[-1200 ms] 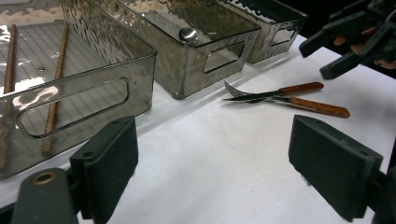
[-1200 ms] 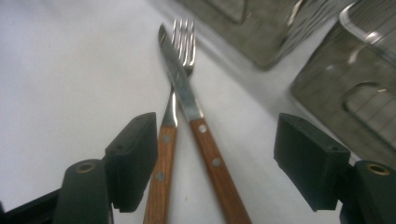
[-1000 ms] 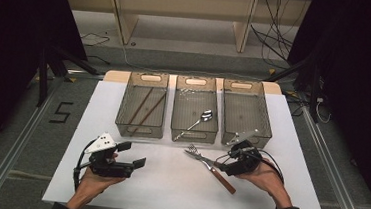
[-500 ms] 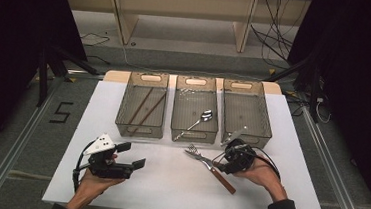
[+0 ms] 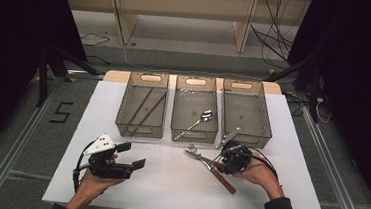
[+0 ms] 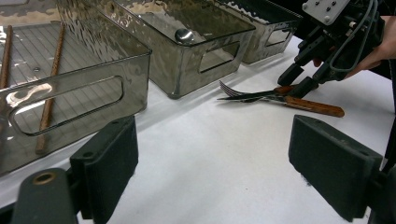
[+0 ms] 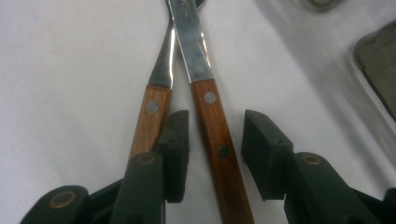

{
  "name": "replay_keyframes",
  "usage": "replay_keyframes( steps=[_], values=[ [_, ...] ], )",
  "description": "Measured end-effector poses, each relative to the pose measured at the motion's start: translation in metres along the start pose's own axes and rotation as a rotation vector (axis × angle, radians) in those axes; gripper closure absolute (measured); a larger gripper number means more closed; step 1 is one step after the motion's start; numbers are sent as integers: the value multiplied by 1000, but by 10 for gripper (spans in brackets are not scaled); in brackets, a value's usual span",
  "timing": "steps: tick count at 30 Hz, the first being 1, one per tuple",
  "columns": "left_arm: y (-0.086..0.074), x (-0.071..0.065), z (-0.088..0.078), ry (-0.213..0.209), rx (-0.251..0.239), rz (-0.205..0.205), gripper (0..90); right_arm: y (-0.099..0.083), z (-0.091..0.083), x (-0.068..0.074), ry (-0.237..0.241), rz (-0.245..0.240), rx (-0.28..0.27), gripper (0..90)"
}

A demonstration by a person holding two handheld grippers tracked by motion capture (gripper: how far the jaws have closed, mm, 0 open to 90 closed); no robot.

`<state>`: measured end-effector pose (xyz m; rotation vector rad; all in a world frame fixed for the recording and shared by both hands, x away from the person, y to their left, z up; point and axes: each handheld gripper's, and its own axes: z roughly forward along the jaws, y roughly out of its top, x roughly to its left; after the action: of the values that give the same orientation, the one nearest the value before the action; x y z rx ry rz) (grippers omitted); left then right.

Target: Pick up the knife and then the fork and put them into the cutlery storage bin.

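Observation:
A fork (image 5: pixel 193 151) and a knife (image 5: pixel 225 181), both with brown wooden handles, lie side by side on the white table (image 5: pixel 167 183), right of centre. My right gripper (image 5: pixel 223 161) is lowered over their handles. In the right gripper view the knife (image 7: pixel 190 44) has its handle between the jaws of the right gripper (image 7: pixel 215 117), which have just been closing; narrow gaps remain on both sides. The fork (image 7: pixel 150 114) lies outside the left jaw. My left gripper (image 5: pixel 130 155) is held open over bare table at the left, with nothing between its pads (image 6: pixel 109 158).
Three clear grey bins stand in a row at the back: the left bin (image 5: pixel 139 130) holds brown chopsticks (image 5: pixel 147 112), the middle bin (image 5: pixel 193 135) holds a spoon (image 5: pixel 204 116), and the right bin (image 5: pixel 245 137) stands close behind my right hand.
The right hand has shifted slightly toward the utensil handles and its jaws have narrowed around the knife handle. The left hand and gripper have stayed still.

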<state>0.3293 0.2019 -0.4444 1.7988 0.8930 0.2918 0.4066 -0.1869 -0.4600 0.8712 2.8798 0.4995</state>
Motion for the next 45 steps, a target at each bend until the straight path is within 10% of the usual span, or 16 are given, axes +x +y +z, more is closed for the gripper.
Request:
replay_keyframes(
  steps=[27,45],
  values=[
    [0,0,0,10,-1,8,156,15,2,11,-45,-123,94,771],
    [0,0,-1,21,-21,13,157,4,-32,13,-41,-100,-68,774]
  ],
)
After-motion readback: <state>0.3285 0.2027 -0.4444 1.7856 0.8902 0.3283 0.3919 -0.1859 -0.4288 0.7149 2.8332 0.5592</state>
